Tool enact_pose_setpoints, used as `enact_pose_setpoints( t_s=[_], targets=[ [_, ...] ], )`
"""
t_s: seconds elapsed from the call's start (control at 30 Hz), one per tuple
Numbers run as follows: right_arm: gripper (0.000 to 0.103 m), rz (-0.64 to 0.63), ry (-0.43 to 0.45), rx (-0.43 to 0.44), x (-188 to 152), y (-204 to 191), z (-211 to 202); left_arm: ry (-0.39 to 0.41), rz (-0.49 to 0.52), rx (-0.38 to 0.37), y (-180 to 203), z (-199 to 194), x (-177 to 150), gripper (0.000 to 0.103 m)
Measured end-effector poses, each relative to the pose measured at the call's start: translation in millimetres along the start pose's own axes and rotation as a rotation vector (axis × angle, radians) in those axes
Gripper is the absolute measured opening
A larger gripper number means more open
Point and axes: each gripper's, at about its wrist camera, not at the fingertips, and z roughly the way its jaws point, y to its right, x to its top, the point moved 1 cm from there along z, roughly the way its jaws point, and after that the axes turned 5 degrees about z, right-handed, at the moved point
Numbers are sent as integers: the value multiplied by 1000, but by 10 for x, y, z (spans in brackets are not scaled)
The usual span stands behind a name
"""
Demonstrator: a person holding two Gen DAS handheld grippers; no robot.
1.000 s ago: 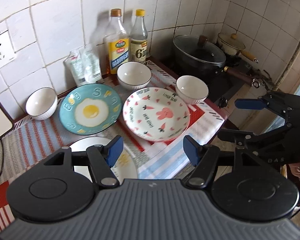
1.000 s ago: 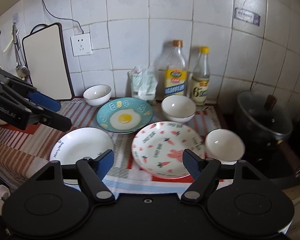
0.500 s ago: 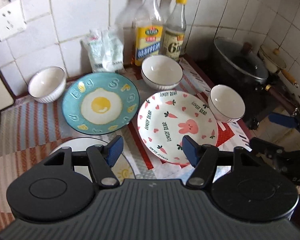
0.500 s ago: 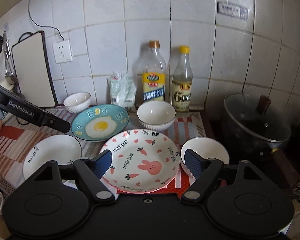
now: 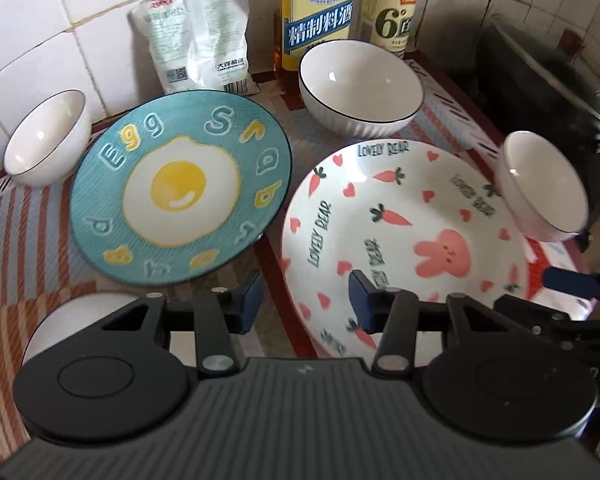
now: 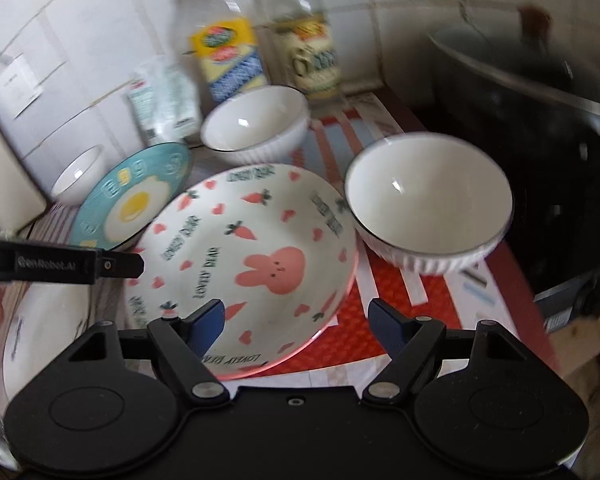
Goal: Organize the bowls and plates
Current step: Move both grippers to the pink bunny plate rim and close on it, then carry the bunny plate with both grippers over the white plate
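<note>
From the left wrist, the left gripper (image 5: 306, 296) hangs tilted down over the tabletop (image 5: 28, 240). Its jaws have just been closing, with only air between the pads and the near left rim of the rabbit plate (image 5: 404, 236) below the right one. That plate lies flat, ahead and right of the gripper, its rabbit's ears pointing right. The egg plate (image 5: 180, 188) lies flat ahead and left, just beside it. A big bowl (image 5: 360, 88) stands upright straight ahead, a small bowl (image 5: 46, 138) far left, another bowl (image 5: 540, 188) far right. A white plate (image 5: 80, 316) shows under the left finger. Two bottles (image 5: 320, 12) and a packet (image 5: 196, 36) stand against the tiled wall (image 5: 40, 20).

From the right wrist, blurred, the right gripper (image 6: 296, 318) stands wide open and empty over the rabbit plate's (image 6: 244, 264) near right edge. The right-hand bowl (image 6: 428, 200) sits upright ahead and right, seemingly touching the plate's rim. The striped cloth (image 6: 380, 292) covers the surface; a dark lidded pot (image 6: 532, 92) is on the far right. The left gripper's finger (image 6: 60, 266) reaches in from the left.
</note>
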Motion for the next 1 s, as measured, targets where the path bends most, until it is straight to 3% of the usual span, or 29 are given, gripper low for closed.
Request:
enact_pose_setpoints(
  t_s=[0.07, 0.27, 0.33, 0.43, 0.67, 0.83, 1.0],
  targets=[
    [76, 24, 3, -7, 4, 37, 81, 0, 5, 4, 3, 86, 46, 39],
    [46, 32, 7, -5, 40, 46, 199, -17, -6, 22, -20, 256, 86, 17],
    [24, 42, -3, -25, 51, 76, 246, -11, 1, 16, -36, 279, 73, 16],
    [21, 77, 2, 0, 36, 176, 255, -6, 0, 8, -45, 295, 72, 16],
    [24, 121, 1, 33, 29, 226, 336, -4, -50, -37, -47, 397, 78, 29],
    [23, 157, -2, 33, 40, 223, 338, -6, -48, -29, -20, 384, 68, 27],
    [21, 292, -77, 70, 45, 308, 303, -7, -9, -4, 27, 292, 48, 26]
  ],
)
